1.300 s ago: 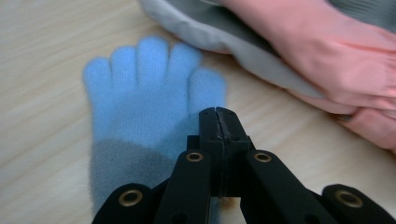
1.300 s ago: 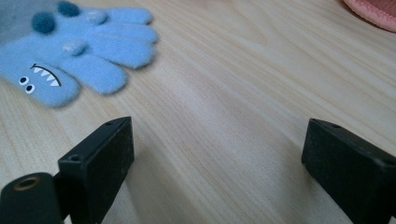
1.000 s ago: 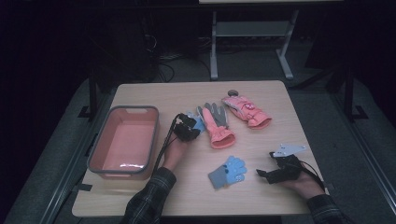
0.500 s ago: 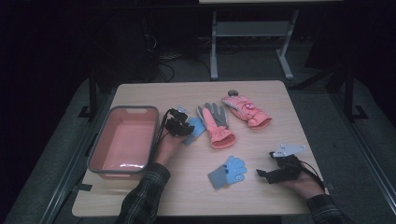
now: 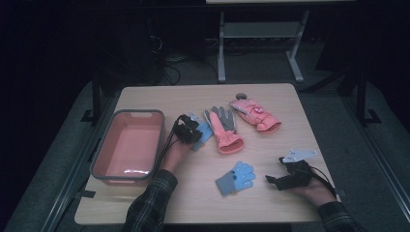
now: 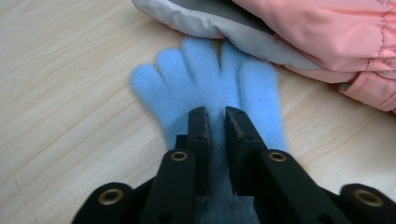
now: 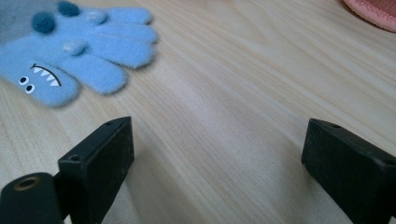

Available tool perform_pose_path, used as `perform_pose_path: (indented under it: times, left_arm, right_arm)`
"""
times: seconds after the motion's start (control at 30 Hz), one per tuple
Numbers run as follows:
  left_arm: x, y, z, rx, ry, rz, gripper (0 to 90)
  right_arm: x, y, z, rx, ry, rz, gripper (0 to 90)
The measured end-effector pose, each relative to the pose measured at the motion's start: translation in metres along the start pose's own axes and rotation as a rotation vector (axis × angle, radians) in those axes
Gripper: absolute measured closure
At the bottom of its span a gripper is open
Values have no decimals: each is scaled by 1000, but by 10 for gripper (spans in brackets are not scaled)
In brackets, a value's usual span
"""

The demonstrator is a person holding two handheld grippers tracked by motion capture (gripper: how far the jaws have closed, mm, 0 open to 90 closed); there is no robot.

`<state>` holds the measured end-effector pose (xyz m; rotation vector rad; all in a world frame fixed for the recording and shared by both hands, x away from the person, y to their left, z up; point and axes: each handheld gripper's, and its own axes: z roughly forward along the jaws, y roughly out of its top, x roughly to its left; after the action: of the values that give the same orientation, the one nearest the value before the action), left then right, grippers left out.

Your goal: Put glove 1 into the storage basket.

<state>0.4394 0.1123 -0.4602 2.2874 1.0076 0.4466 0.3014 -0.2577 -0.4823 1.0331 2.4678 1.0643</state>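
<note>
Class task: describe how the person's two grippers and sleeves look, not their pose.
Both the left gripper and the right gripper are black, with flat black jaws and brass-ringed screw holes. A black cable trails from the left one; a grey three-cornered plate tops the right. The sleeves are dark plaid.

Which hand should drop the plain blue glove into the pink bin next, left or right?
Left. The left gripper has just been closing, its jaws pinching the plain blue glove, with the pink bin beside it. The right gripper rests open, across the table by the monster-face glove.
</note>
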Motion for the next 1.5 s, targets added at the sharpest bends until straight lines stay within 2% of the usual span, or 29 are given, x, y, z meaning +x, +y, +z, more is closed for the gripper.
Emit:
perform_pose_path:
  times: [0.27,0.43,0.5,0.7,0.77,0.83,0.93,1.1,1.17,1.23,1.3,1.5]
  left_arm:
    - [1,-4,-10,-49,-44,-77,846]
    - [-2,-3,-22,-58,-55,-83,851]
    - [-3,-3,-29,-62,-73,-96,852]
    - [-6,-1,-49,-98,-96,-97,853]
    - [-8,-1,-57,-119,-118,-103,853]
    - [-8,-1,-65,-126,-132,-88,853]
    - [-11,0,-74,-144,-162,-87,853]
    - [-17,-1,-88,-163,-232,-55,853]
    - [-21,-2,-91,-173,-256,-55,853]
    - [-24,-3,-94,-170,-283,-31,852]
    - [-29,-4,-96,-176,-302,-31,852]
    - [-44,-3,-102,-183,-361,1,852]
  right_arm:
    - [0,0,0,0,0,0,86]
    - [0,0,0,0,0,0,86]
    - [0,0,0,0,0,0,86]
    - [0,0,0,0,0,0,86]
    - [0,0,0,0,0,0,86]
    - [0,0,0,0,0,0,86]
    - [0,0,0,0,0,0,86]
    - [0,0,0,0,0,1,86]
    - [0,0,0,0,0,0,86]
    - [0,0,0,0,0,0,86]
    - [0,0,0,0,0,0,86]
    - [0,0,0,0,0,0,86]
